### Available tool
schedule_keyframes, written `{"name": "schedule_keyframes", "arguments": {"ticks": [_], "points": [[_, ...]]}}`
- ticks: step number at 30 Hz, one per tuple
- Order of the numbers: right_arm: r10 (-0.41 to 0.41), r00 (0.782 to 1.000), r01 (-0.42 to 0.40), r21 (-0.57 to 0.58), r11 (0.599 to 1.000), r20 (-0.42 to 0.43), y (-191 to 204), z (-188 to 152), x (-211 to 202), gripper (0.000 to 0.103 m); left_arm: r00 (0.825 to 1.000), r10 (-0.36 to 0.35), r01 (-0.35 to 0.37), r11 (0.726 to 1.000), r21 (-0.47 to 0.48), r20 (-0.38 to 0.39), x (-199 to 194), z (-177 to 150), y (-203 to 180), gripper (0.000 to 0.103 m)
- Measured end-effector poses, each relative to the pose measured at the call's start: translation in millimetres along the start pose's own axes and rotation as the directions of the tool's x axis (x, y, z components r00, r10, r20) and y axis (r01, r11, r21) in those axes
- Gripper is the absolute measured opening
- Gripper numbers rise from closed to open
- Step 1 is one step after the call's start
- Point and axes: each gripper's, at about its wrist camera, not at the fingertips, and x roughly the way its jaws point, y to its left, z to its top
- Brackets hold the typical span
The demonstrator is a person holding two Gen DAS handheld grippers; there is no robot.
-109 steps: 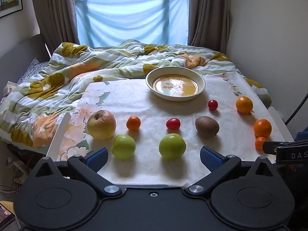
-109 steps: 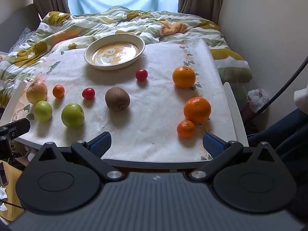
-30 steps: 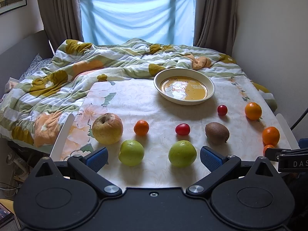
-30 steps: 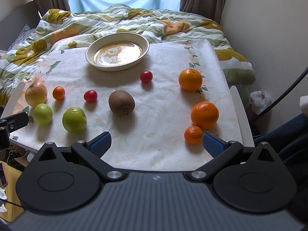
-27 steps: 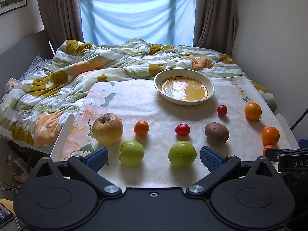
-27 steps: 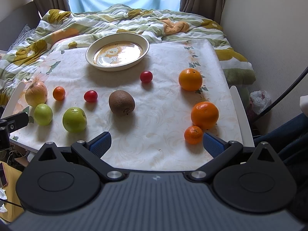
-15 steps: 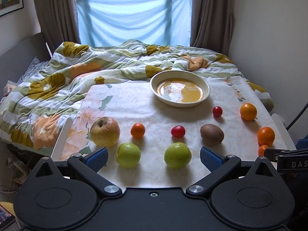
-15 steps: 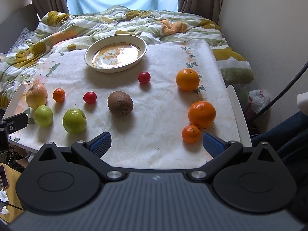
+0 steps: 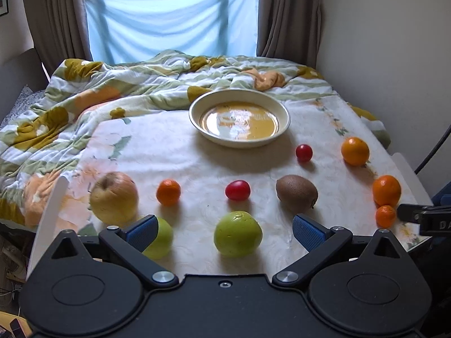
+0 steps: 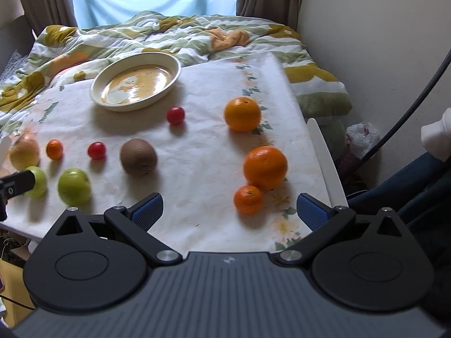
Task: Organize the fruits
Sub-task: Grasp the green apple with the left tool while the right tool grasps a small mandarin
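Fruit is spread over a white floral cloth (image 9: 174, 152). A cream bowl (image 9: 239, 138) stands empty at the back. In the left wrist view my left gripper (image 9: 224, 229) is open, and a green apple (image 9: 238, 233) lies between its fingers. A second green apple (image 9: 160, 239) sits half behind the left finger, with a yellow apple (image 9: 114, 197), a small mandarin (image 9: 168, 192), a cherry tomato (image 9: 237, 190) and a kiwi (image 9: 296, 191) beyond. My right gripper (image 10: 229, 205) is open over a small mandarin (image 10: 248, 199) and an orange (image 10: 265, 166).
A rumpled flowered duvet (image 9: 112, 90) covers the bed behind the cloth. A wall (image 9: 394, 56) runs close along the right. White rails (image 10: 322, 157) edge the surface on both sides. Another orange (image 10: 242, 114) and a second tomato (image 10: 175, 115) lie mid-right.
Both grippers have moved forward and lower toward the fruit, the right one also tilting; the fruit looks larger. Nothing has been taken hold of, and both stay open.
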Motion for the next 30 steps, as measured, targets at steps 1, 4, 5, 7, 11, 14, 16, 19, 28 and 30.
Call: {"name": "schedule_keyframes", "arguments": {"ticks": [1,4,5,7,11,14,16,19,28,30], "points": [[0.0,1.0,0.0,0.009,1.0,0.002,-4.4,0.0,4.3,0.103,1.0,0.002,-0.002,1.0,0.0,-0.004,4.8,-1.2,-1.3,0.102],[0.005,1.0,-0.005,0.01,1.0,-0.005,-12.6,-1.6,16.1,0.103,1.0,0.01,-0.01,1.0,-0.004,-0.019,21.8,-6.6,-5.1,0.101],[0.005,1.0,-0.005,0.005,1.0,-0.008,-13.7,-2.5,19.5,0.103,1.0,0.012,-0.012,1.0,-0.008,-0.026,27.1,-8.3,-6.6,0.1],[0.006,1.0,-0.006,-0.015,1.0,-0.011,-15.9,-6.0,29.8,0.103,0.999,0.015,-0.015,1.0,-0.008,-0.037,37.0,-12.4,-10.3,0.094],[0.018,0.999,-0.019,-0.033,0.999,-0.03,-20.1,-12.2,51.3,0.103,0.998,0.028,-0.029,1.0,-0.01,-0.06,56.0,-19.7,-17.1,0.092],[0.039,0.998,-0.04,-0.027,0.999,-0.043,-24.8,-15.3,66.1,0.103,0.997,0.034,-0.035,0.999,-0.012,-0.07,68.2,-23.9,-20.3,0.086],[0.044,0.998,-0.045,-0.035,0.998,-0.048,-25.6,-16.7,75.2,0.103,0.996,0.038,-0.04,0.999,-0.017,-0.078,74.7,-25.3,-20.7,0.078],[0.056,0.997,-0.058,-0.044,0.997,-0.059,-26.2,-18.5,86.1,0.103,0.996,0.043,-0.046,0.998,-0.031,-0.082,81.3,-26.6,-20.6,0.074],[0.08,0.994,-0.083,-0.05,0.995,-0.073,-25.5,-18.6,97.5,0.094,0.996,0.044,-0.047,0.998,-0.04,-0.077,84.9,-27.3,-18.3,0.062],[0.084,0.994,-0.088,-0.047,0.995,-0.076,-25.3,-18.5,99.1,0.086,0.996,0.041,-0.044,0.998,-0.04,-0.075,84.9,-27.5,-17.5,0.062]]}}
